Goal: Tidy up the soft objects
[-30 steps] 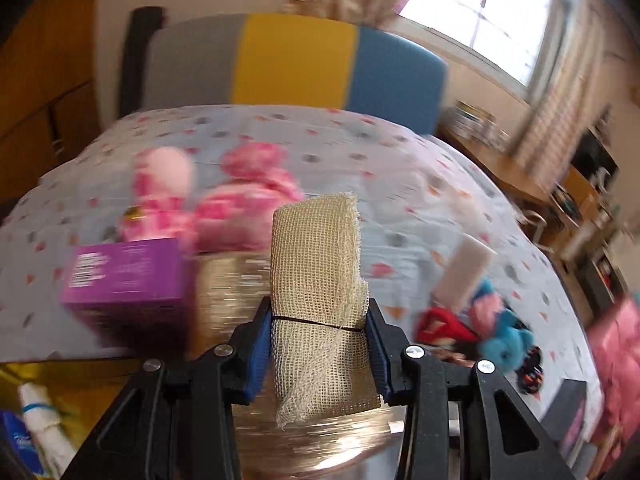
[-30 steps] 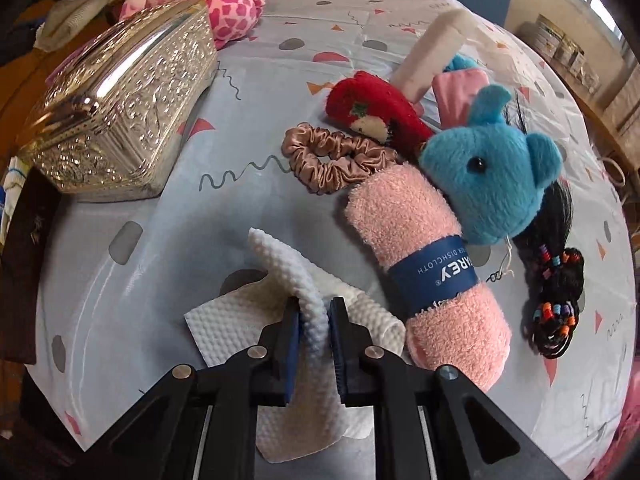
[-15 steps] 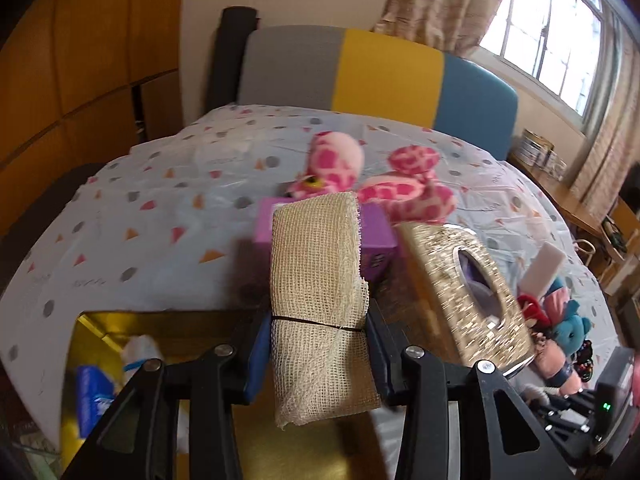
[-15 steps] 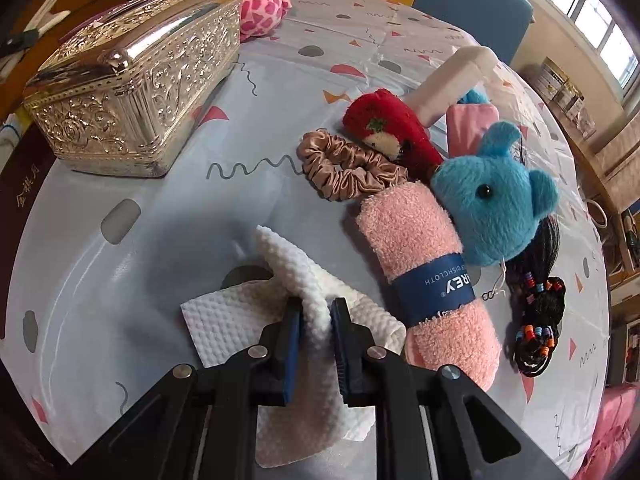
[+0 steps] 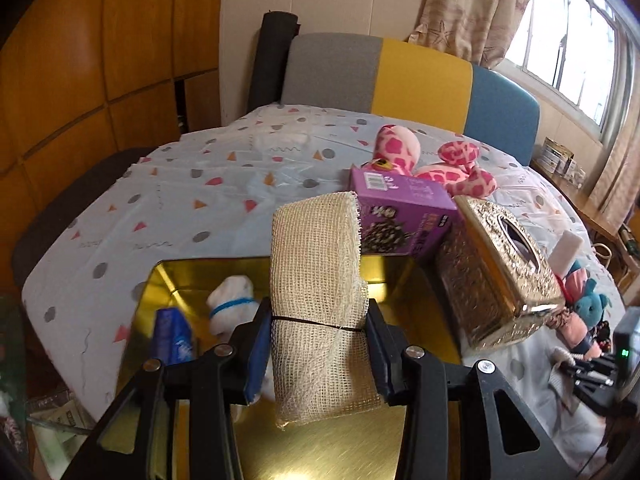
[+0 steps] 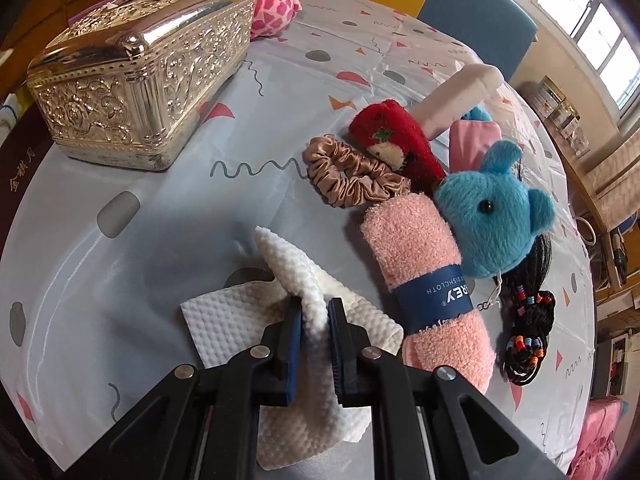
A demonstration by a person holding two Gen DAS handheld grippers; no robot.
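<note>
Left gripper (image 5: 318, 344): jaws clamped on a folded beige open-weave mesh cloth (image 5: 316, 280) bound by a thin dark band at pad height; the cloth stands upright between the pads, top fold above, frayed end hanging below. Directly beneath it: a gold metal tray (image 5: 360, 440) resting on the round table with a pale patterned cover (image 5: 180, 200). In the tray, left of the gripper: a white rolled cloth with a blue band (image 5: 232, 304) and a blue packet (image 5: 172, 340). Beyond the tray's far edge: a purple cardboard box (image 5: 404, 216), with a pink spotted plush toy (image 5: 432, 160) behind it. To the right of the tray: an ornate gold embossed tissue box (image 5: 500, 272).

Right gripper (image 6: 314, 336): jaws pinched on a raised fold of a white waffle-textured cloth (image 6: 304, 280); the rest of the cloth lies on the table cover. Just right of it: a pink rolled dishcloth with a navy paper band (image 6: 424, 280). Touching that roll: a blue plush animal (image 6: 492, 220), a tan satin scrunchie (image 6: 352, 176) and a red plush piece (image 6: 392, 136). Further right: a black hair bundle with coloured beads (image 6: 528, 320).
</note>
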